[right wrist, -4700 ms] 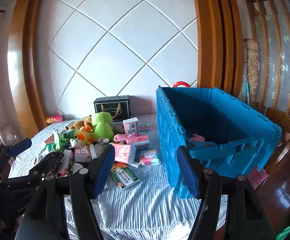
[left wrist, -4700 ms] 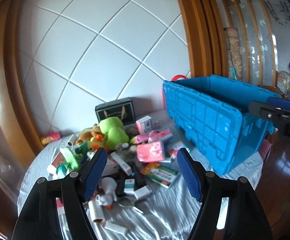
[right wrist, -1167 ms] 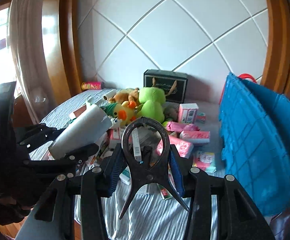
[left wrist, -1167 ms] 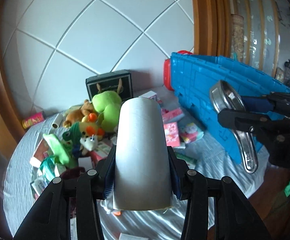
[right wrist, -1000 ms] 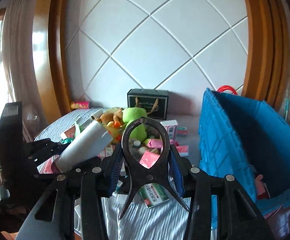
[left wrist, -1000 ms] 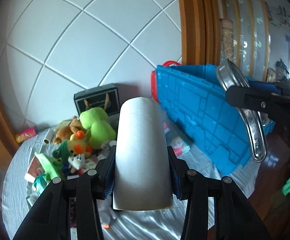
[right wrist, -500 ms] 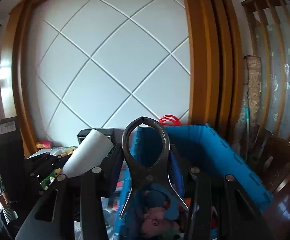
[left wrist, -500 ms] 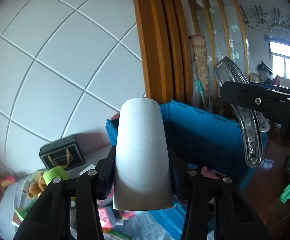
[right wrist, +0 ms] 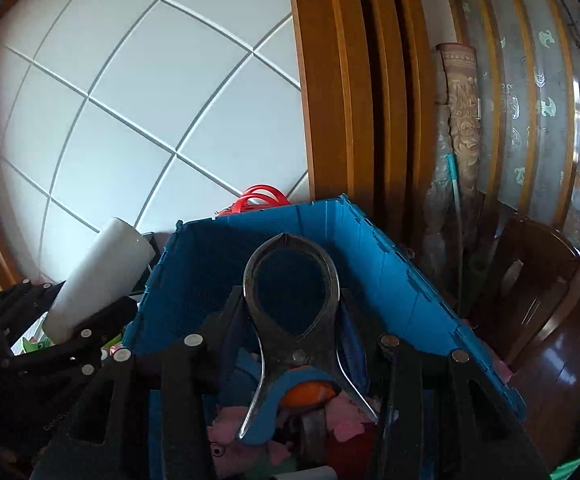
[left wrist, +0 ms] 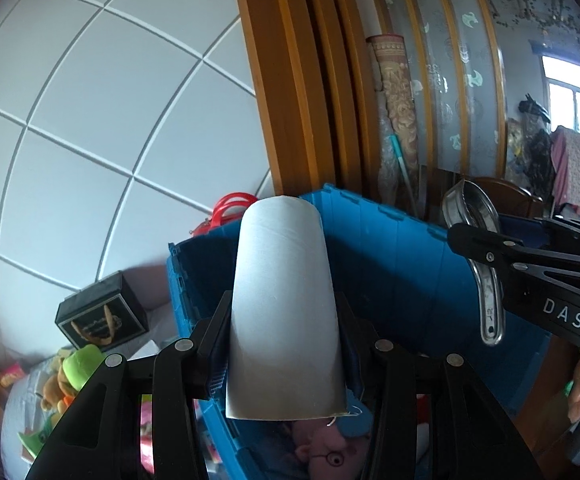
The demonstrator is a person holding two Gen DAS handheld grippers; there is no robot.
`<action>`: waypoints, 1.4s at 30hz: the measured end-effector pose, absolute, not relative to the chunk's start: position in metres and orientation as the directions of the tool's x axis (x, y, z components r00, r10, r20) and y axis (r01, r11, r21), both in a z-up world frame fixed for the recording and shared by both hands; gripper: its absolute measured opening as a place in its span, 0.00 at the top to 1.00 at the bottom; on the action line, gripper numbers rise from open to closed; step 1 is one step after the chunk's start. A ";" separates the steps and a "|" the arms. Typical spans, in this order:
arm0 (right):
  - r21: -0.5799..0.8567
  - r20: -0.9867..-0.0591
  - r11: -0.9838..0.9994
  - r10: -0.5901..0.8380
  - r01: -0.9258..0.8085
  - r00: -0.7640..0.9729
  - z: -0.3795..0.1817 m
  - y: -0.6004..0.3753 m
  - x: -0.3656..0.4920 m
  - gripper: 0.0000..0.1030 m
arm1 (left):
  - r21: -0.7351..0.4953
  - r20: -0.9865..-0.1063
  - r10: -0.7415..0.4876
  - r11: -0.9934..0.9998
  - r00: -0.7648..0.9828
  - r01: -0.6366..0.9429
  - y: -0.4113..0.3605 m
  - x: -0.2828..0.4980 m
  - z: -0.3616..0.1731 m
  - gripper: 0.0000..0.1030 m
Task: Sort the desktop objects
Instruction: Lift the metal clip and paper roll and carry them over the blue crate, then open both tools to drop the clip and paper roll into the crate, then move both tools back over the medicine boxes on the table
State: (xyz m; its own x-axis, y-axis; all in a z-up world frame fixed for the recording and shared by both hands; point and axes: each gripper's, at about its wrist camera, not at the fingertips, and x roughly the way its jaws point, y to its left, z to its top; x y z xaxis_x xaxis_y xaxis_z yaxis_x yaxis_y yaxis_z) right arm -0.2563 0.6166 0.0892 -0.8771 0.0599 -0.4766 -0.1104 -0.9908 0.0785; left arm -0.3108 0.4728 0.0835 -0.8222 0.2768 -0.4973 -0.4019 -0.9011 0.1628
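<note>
Left wrist view
Left gripper (left wrist: 286, 344): clamped on the white roll (left wrist: 284, 308), one finger on each flank, near its lower end.
Roll's place: raised above the open blue crate (left wrist: 389, 264), upper end tilted away from the camera.
Roll's handling: looks light and hollow, probably paper or card; a hard squeeze would likely dent it. The smooth wall may slip, so mid-body is the safer hold.
Crate contents: a pink plush toy (left wrist: 321, 452) lies at the bottom.
Left behind: a green plush (left wrist: 80, 364) and a black box (left wrist: 102, 312) sit on the table beside the crate.

Right wrist view
Right gripper (right wrist: 291, 320): closed on the metal clamp (right wrist: 291, 300), fingers pressing its looped head from both sides.
Clamp's place: over the crate's opening, legs splayed toward the camera above the soft toys inside.
Clamp's handling: rigid, shiny steel, likely heavier than the roll and slippery; not fragile, so I judge a drop onto the plush harmless.
Pose: both grippers are level with each other, pointing forward and slightly down over the crate, the left one to the left with its roll above the rim.
</note>
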 end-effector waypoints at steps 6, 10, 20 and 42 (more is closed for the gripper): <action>0.099 -0.520 -0.982 0.087 -0.161 -0.850 0.080 0.633 -0.266 0.56 | 0.177 -0.497 0.251 -0.908 -0.831 -0.381 0.482 -0.313 0.083 0.36; 0.110 -0.501 -0.978 0.101 -0.179 -0.859 0.086 0.637 -0.259 0.55 | 0.175 -0.464 0.257 -0.912 -0.848 -0.372 0.482 -0.307 0.092 0.28; 0.094 -0.433 -0.987 0.074 -0.127 -0.898 0.104 0.612 -0.230 0.47 | 0.162 -0.445 0.251 -0.922 -0.860 -0.353 0.463 -0.288 0.095 0.27; 0.114 -0.403 -0.993 -0.012 -0.037 -0.915 0.086 0.537 -0.183 0.46 | 0.129 -0.429 0.178 -0.958 -0.885 -0.255 0.366 -0.237 0.072 0.27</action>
State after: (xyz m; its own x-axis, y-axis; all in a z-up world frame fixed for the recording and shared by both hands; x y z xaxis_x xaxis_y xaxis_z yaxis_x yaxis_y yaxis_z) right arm -0.1829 0.5369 0.0863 -0.9152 -0.0124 -0.4029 -0.0367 -0.9928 0.1139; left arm -0.2368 0.3656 0.0718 -0.8855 0.1775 -0.4294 -0.2546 -0.9584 0.1289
